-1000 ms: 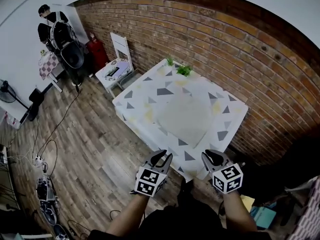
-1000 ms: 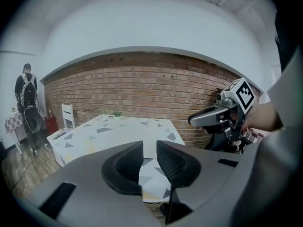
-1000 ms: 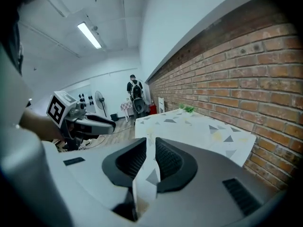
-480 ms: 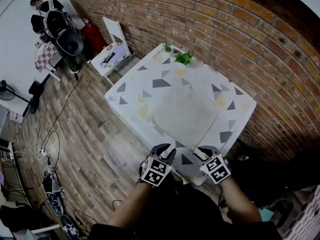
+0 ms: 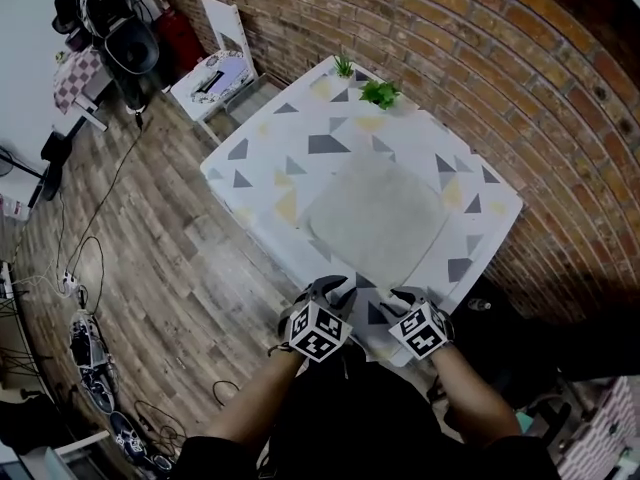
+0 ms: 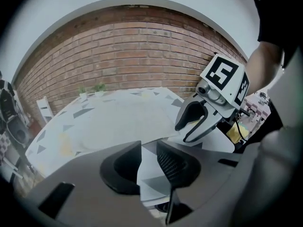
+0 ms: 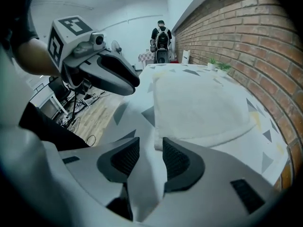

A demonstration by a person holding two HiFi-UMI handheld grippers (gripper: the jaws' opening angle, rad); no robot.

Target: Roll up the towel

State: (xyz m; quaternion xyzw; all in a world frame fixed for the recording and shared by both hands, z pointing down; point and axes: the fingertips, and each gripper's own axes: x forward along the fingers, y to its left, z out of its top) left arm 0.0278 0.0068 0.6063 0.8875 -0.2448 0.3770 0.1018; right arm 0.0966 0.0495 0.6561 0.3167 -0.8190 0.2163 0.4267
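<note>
The towel [image 5: 375,218] is seen lying flat and fully spread on the table [image 5: 250,158]. No fold or first turn of a roll can be made out along any of its edges, so the rolling is judged not yet begun.

The left claw [image 5: 338,290] and the right claw [image 5: 397,298] are held side by side over the near edge of the table, just short of the towel's near edge, and both are angled downward. The jaws of the left claw are set apart by a narrow gap, and nothing is seen between them but the table surface beyond. The jaws of the right claw have just been opening and are parted. The towel's near corner is seen past them and appears untouched by either pad, though the wide-angle view leaves this a little uncertain.

The whole job is left: the near edge is to be taken up, turned over and rolled toward the far side, where the small plants [image 5: 378,92] stand.
</note>
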